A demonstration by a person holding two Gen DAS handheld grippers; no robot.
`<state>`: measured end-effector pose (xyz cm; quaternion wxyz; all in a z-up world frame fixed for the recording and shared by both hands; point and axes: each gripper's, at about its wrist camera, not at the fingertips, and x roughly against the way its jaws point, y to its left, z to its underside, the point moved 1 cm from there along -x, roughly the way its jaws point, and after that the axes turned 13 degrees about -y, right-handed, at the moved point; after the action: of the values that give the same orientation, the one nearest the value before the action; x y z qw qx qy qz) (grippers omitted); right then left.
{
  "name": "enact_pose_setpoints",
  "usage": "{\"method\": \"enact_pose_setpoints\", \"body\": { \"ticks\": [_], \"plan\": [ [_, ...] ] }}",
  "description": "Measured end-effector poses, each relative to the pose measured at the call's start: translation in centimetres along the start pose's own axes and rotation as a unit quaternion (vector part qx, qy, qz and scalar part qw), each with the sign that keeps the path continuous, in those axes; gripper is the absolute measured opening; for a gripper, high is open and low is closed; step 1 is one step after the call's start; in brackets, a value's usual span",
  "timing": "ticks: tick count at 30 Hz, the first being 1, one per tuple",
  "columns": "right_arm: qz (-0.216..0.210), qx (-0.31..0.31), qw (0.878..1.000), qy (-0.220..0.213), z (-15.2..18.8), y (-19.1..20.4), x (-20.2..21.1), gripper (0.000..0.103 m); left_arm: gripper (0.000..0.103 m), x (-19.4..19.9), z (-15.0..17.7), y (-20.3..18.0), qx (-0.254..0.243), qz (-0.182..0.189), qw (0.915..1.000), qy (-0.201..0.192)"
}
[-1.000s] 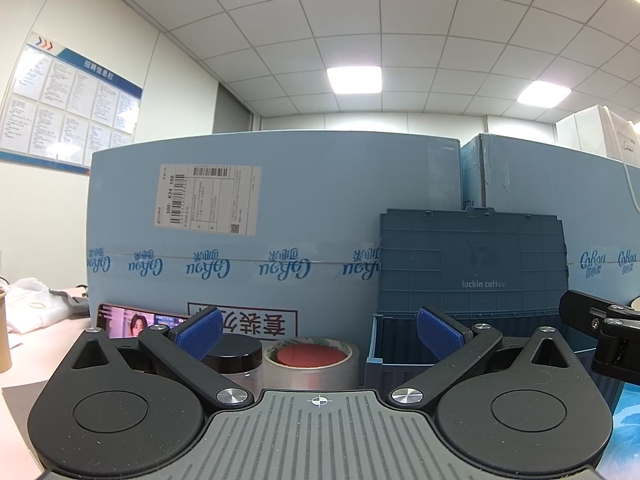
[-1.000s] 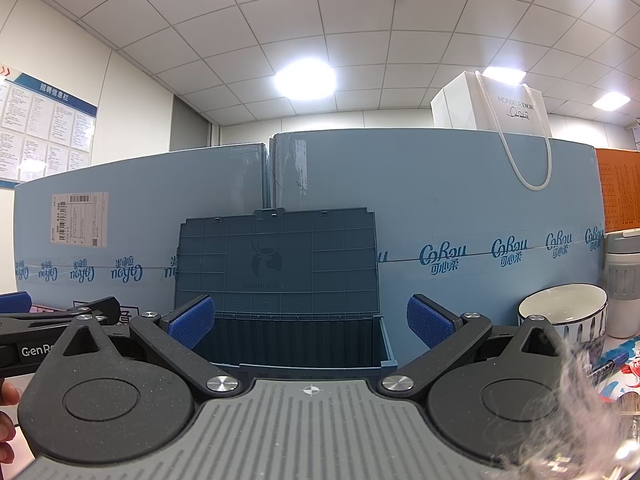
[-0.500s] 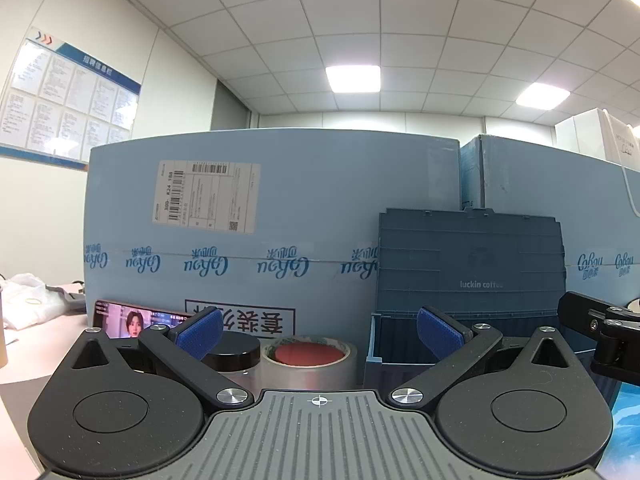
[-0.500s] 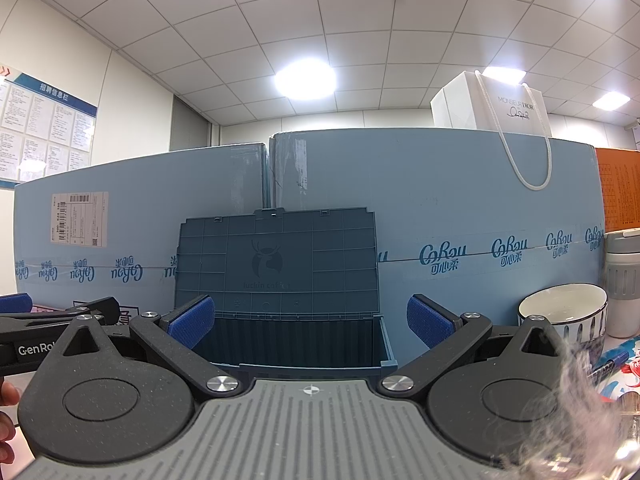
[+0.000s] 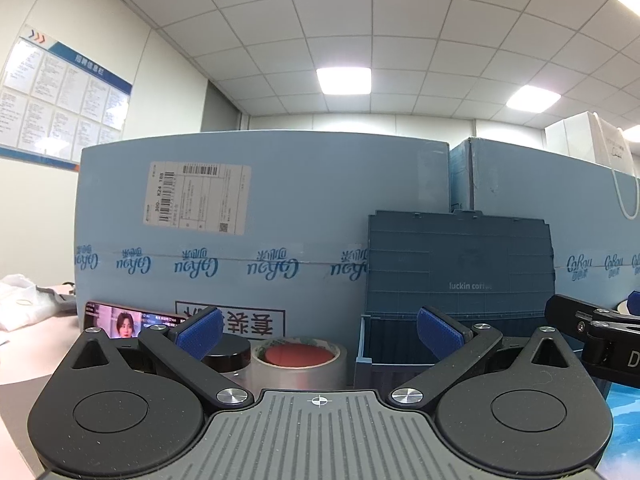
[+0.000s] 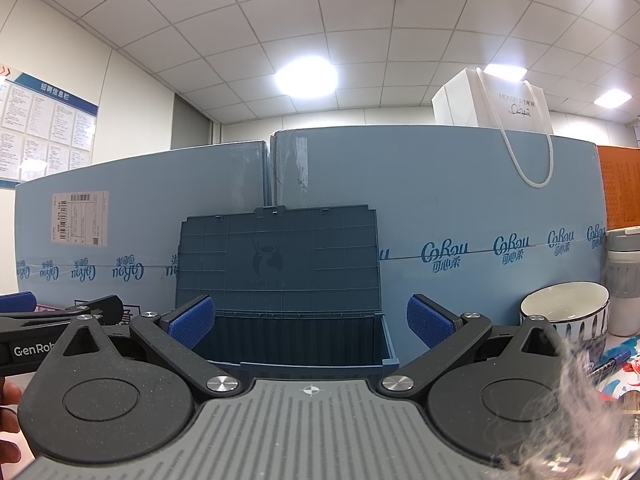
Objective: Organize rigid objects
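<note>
A dark blue plastic storage box [image 6: 296,344] stands open against the big blue cartons, its lid [image 6: 280,260] upright. My right gripper [image 6: 310,322] is open and empty, level with the box's front rim. My left gripper [image 5: 318,330] is open and empty too. Just beyond its fingers sit a roll of clear tape [image 5: 298,364] with a red core and a black-lidded jar [image 5: 226,354]. The storage box [image 5: 396,356] is to their right in the left wrist view. A white bowl [image 6: 566,312] stands right of the box.
Large light blue cartons [image 5: 260,240] wall off the back. A phone [image 5: 120,322] with a lit screen leans at the left. A grey tumbler [image 6: 624,280] and pens [image 6: 612,362] are at the right, a white paper bag [image 6: 500,108] on top of the cartons. A person's fingers [image 6: 8,396] show at lower left.
The left wrist view has shifted slightly left and up, so the phone screen shows more. The right gripper has not moved. Both stay open.
</note>
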<state>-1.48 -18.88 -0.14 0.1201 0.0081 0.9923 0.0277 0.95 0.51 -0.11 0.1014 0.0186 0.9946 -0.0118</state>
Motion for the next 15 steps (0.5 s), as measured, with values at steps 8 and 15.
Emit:
{"method": "enact_pose_setpoints", "body": {
  "ticks": [8,15],
  "plan": [
    [-0.001,-0.001,1.0,0.001,0.01,0.01,-0.03,0.103,0.103,-0.04,-0.02,-0.04,0.0,-0.001,1.0,0.001],
    [-0.001,-0.001,1.0,0.0,-0.02,0.0,0.01,0.103,0.103,-0.06,-0.02,-0.11,-0.003,0.003,1.0,0.0]
  ]
}}
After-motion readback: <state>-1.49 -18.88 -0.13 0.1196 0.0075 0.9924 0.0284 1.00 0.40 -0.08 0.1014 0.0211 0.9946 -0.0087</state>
